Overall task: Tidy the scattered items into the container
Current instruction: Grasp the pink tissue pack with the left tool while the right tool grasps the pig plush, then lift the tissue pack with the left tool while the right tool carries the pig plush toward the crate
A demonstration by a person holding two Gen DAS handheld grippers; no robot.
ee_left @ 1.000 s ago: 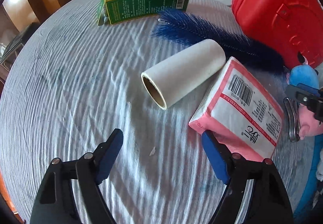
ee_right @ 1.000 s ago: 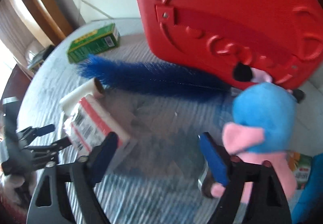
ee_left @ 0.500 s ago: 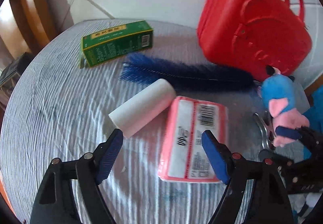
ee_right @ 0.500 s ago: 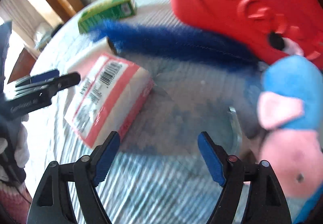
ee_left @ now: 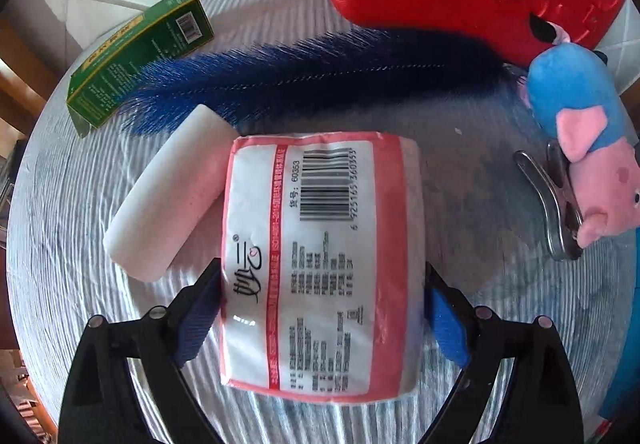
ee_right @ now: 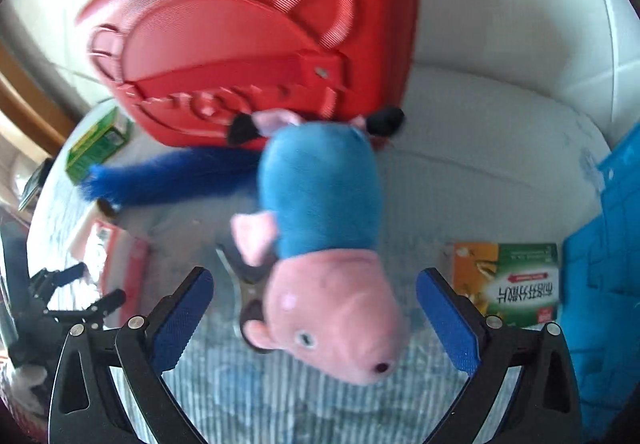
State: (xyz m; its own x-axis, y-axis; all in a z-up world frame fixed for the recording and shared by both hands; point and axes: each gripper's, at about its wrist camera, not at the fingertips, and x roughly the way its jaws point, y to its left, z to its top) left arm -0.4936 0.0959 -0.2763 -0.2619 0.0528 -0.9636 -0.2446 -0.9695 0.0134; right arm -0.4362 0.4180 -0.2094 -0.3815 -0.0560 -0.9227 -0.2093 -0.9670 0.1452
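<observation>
My left gripper (ee_left: pixel 320 308) is open with its jaws on either side of a pink and white tissue pack (ee_left: pixel 320 264) lying on the round striped table (ee_left: pixel 60 203); whether the pads touch it is unclear. A white roll (ee_left: pixel 168 195) leans against the pack's left side. My right gripper (ee_right: pixel 316 316) is open around the head of a blue and pink pig plush (ee_right: pixel 324 244), which lies on a metal clip (ee_right: pixel 240 284). The plush also shows in the left wrist view (ee_left: pixel 580 131). The red case (ee_right: pixel 248 39) stands shut behind it.
A dark blue feathery brush (ee_left: pixel 320 75) and a green box (ee_left: pixel 136 55) lie beyond the pack. An orange and green box (ee_right: pixel 516 284) lies right of the plush, beside a blue basket wall (ee_right: pixel 600 264). The left gripper shows at the right view's left edge (ee_right: pixel 72 292).
My left gripper has moved forward so the tissue pack now lies between its jaws. My right gripper has swung right and now frames the plush's head.
</observation>
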